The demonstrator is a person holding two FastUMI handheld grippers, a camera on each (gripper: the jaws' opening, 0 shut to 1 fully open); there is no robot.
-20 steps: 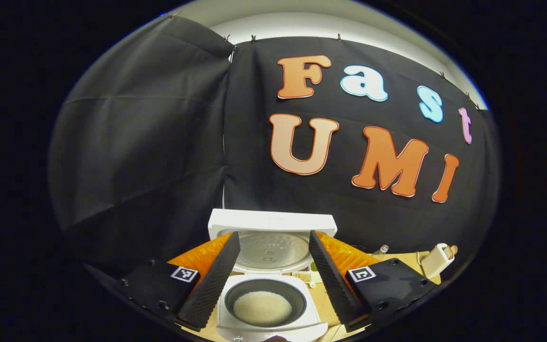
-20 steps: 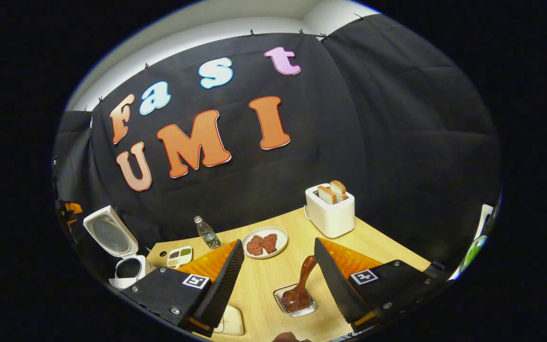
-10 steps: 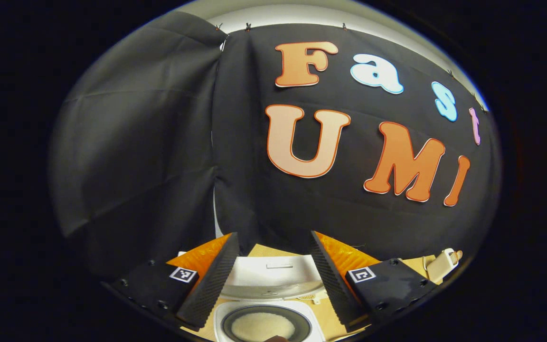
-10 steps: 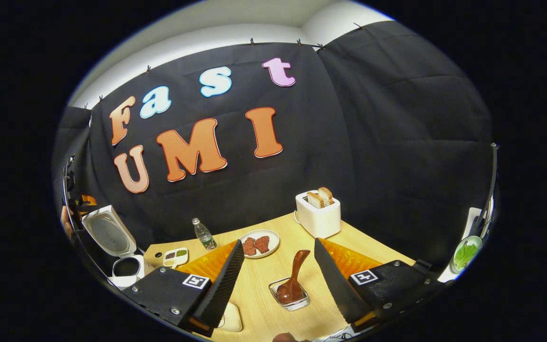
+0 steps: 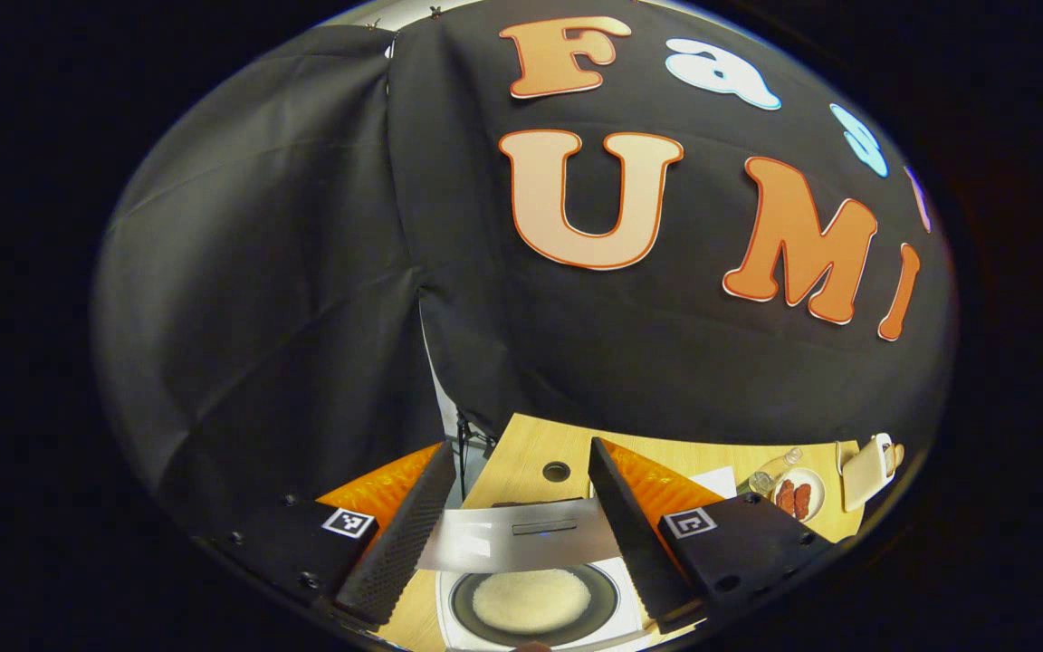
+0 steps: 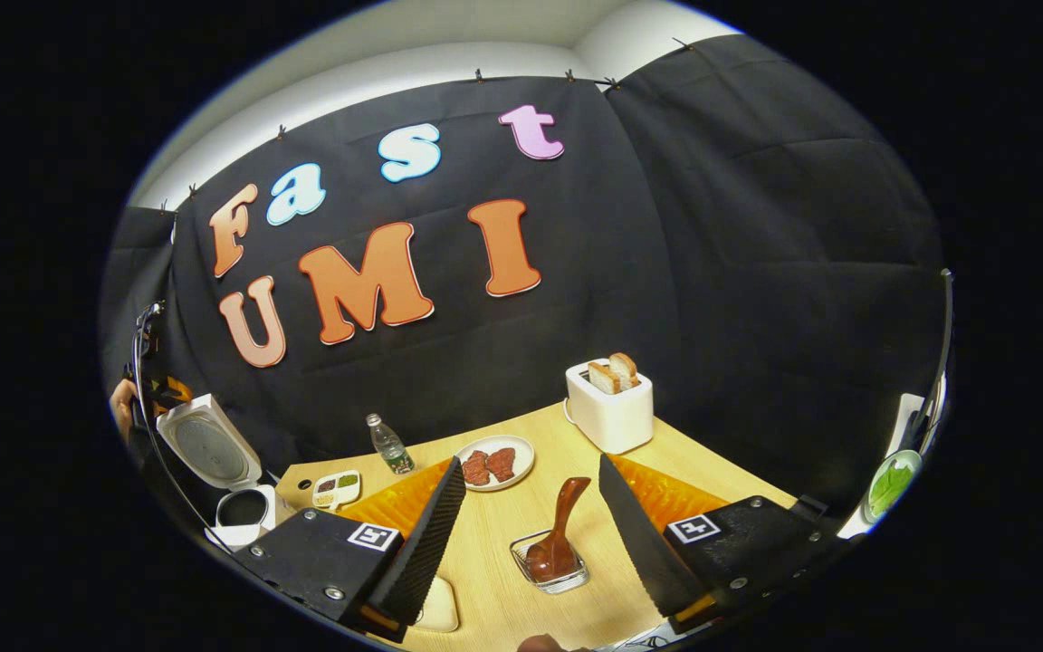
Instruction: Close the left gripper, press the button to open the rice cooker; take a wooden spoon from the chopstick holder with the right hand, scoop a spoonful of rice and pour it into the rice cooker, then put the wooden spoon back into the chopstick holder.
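The right gripper [image 6: 526, 534] hung above the table [image 6: 521, 580] with its fingers spread wide and nothing between them, the wooden spoon [image 6: 560, 534] resting bowl-down in its small clear holder [image 6: 547, 573] just ahead. The left gripper [image 5: 521, 521] was likewise wide open and empty above the rice cooker [image 5: 532, 598], lid [image 5: 521, 539] up, white rice [image 5: 531, 599] lying in the pot. Farther off stood a toaster [image 6: 610, 407], a plate of meat [image 6: 494, 462] and a bottle [image 6: 389, 445].
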